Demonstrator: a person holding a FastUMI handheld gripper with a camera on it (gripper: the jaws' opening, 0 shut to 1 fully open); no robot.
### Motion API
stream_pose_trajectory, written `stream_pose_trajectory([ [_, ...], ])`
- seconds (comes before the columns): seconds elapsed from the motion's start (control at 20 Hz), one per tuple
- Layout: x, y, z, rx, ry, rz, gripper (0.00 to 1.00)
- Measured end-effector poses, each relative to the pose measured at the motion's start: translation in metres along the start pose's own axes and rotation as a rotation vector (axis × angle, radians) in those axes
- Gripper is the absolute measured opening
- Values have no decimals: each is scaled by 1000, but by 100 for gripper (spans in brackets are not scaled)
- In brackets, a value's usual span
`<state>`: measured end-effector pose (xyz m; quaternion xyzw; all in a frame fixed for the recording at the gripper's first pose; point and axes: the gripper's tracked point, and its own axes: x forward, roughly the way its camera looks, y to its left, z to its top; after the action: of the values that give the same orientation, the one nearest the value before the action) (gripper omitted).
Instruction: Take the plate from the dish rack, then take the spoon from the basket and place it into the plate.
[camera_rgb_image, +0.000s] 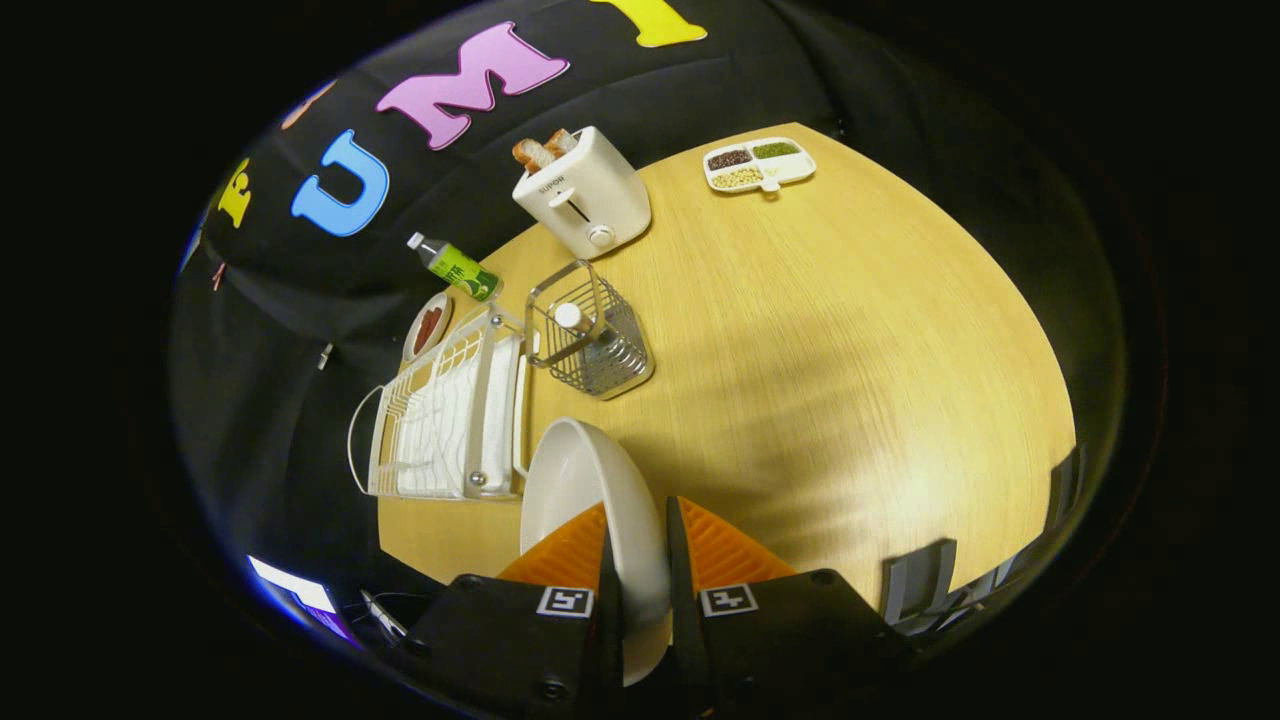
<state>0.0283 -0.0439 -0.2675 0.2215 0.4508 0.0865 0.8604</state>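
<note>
Gripper (637, 545) clamps the plate (580, 480) edge-on between both fingers, above the table (850, 350), just right of the rack (445, 420). Spoon (572, 318) stands in the basket (600, 345) beyond.

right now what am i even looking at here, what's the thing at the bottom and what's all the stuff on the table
This picture comes from a fisheye camera riding on a hand-held two-finger gripper, looking forward along its fingers. The fingers are closed on the rim of a white round plate, held on edge above the light wooden table. Beside the plate stands a white wire dish rack; beyond it a metal wire basket holding a white-handled utensil, a green-labelled bottle, a white toaster with bread, and a divided white tray of beans.
</note>
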Motion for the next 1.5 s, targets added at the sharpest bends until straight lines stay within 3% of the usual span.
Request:
stream_pose_trajectory([
  [0.45,53,-20,5,21,97,112,24],
  [0.7,55,-38,3,-106,67,64,35],
  [0.8,45,-27,15,-170,2,88,70],
  [0.9,35,-18,37,-288,-105,90,97],
  [1.2,0,41,112,-460,-459,178,99],
  [1.45,19,63,130,-561,-528,202,95],
  [1.5,23,64,132,-575,-536,200,90],
])
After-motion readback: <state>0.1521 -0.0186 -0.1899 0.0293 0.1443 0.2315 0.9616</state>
